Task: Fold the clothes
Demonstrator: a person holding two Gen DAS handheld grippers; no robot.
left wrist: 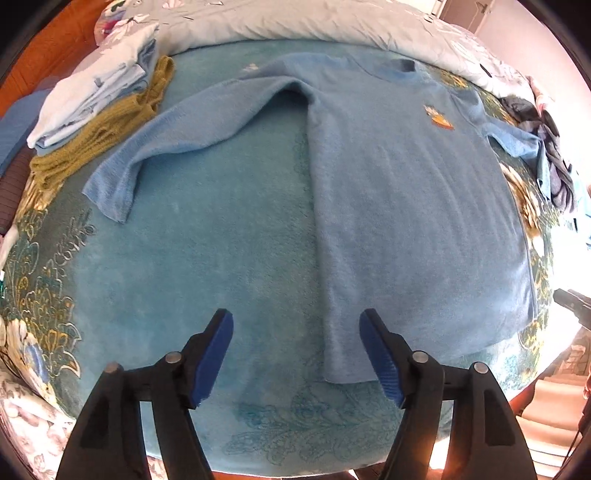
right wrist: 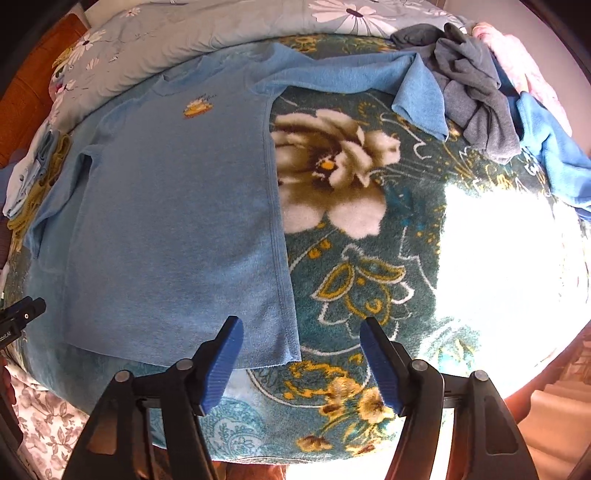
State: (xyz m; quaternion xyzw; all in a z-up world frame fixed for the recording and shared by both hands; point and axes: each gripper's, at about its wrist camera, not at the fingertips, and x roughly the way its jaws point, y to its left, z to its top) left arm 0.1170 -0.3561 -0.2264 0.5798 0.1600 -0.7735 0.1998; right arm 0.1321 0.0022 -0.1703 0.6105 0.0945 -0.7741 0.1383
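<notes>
A light blue long-sleeved sweater (left wrist: 406, 206) lies spread flat, front up, on a teal floral blanket (left wrist: 207, 258) that covers the bed. The left gripper (left wrist: 295, 354) hangs just above the near edge of the bed with its blue-padded jaws wide apart and nothing between them. The sweater's bottom hem runs just ahead of it, and the hem's left corner sits between the two fingers, nearer the right one; whether the pad touches the cloth cannot be told from this angle. Ahead and to the left of this gripper one sleeve (left wrist: 155, 147) stretches out across the blanket, its cuff pointing back toward the gripper. Farther ahead on the left sits a pile of folded clothes (left wrist: 92, 103): a pale blue piece on top of an olive knit one. A small orange and white emblem (left wrist: 437, 118) marks the chest, ahead and to the right.

The right gripper (right wrist: 301, 360) is likewise spread wide and empty, poised over the hem's right corner, which lies just ahead of its left finger. The sweater's side seam runs straight away from that corner. Ahead and to the right the other sleeve (right wrist: 354, 81) reaches toward a heap of unfolded clothes (right wrist: 476, 85), grey and blue, at the far side of the bed. A pale flower-printed quilt (right wrist: 192, 33) is bunched along the far edge beyond the collar. Bright sunlight washes out the blanket to this gripper's right.
</notes>
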